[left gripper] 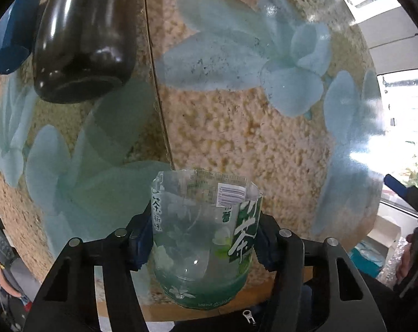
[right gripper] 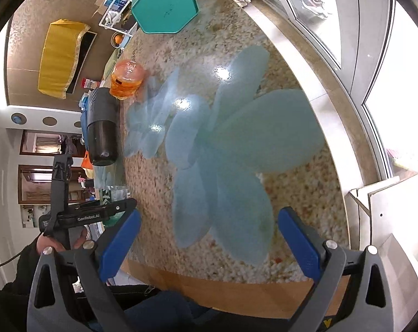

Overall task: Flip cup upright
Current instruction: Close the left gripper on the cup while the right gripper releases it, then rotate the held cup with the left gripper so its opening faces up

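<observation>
The cup (left gripper: 204, 238) is a clear cut-off plastic bottle with a green tea label. In the left wrist view it sits between my left gripper's fingers, open rim pointing away over the table and base toward the camera. My left gripper (left gripper: 202, 242) is shut on its sides near the table's front edge. In the right wrist view a bit of the cup (right gripper: 113, 195) shows at the left beside the left gripper. My right gripper (right gripper: 209, 238) is open and empty above the table's front part.
A round table (left gripper: 236, 138) with a blue flower pattern lies below. A black tumbler (left gripper: 84, 38) lies at the back left, an orange jar (right gripper: 127, 78) and a teal hexagonal box (right gripper: 164, 5) stand farther back. Windows are on the right.
</observation>
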Action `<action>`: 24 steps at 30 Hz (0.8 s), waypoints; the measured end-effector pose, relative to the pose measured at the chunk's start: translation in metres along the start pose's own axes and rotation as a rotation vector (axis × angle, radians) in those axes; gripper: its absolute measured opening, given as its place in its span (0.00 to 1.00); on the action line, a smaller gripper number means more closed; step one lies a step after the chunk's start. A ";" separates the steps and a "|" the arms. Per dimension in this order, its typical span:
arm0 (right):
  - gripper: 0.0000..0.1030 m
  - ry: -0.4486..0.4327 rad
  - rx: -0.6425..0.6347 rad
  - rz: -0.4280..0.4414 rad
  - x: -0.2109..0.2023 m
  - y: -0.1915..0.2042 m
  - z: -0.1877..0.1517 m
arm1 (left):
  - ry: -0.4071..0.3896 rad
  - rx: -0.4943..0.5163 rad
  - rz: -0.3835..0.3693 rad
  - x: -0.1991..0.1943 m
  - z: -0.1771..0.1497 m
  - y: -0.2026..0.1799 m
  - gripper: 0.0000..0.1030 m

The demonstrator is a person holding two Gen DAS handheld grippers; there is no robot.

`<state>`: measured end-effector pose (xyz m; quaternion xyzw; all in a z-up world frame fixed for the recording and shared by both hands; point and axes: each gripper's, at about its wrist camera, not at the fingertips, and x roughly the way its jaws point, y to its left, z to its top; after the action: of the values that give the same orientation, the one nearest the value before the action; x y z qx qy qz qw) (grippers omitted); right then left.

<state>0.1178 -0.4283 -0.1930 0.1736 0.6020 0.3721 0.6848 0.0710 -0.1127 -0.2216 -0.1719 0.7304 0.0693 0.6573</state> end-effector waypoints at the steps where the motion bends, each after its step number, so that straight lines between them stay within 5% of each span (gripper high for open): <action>1: 0.97 0.003 0.001 0.002 0.002 0.000 0.001 | -0.011 0.001 0.010 -0.003 -0.002 0.001 0.61; 7: 0.97 0.005 -0.023 0.007 0.005 0.012 0.003 | -0.104 -0.032 0.011 -0.042 -0.012 0.010 0.60; 20: 0.97 0.073 -0.156 -0.072 0.015 0.042 -0.005 | -0.684 -0.111 -0.034 -0.134 -0.055 0.029 0.61; 24: 0.97 0.082 -0.264 -0.205 0.015 0.055 -0.010 | -0.838 -0.162 -0.009 -0.139 -0.066 0.038 0.61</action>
<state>0.0918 -0.3829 -0.1679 0.0046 0.5899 0.3828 0.7109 0.0071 -0.0768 -0.0810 -0.1831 0.3915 0.1873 0.8821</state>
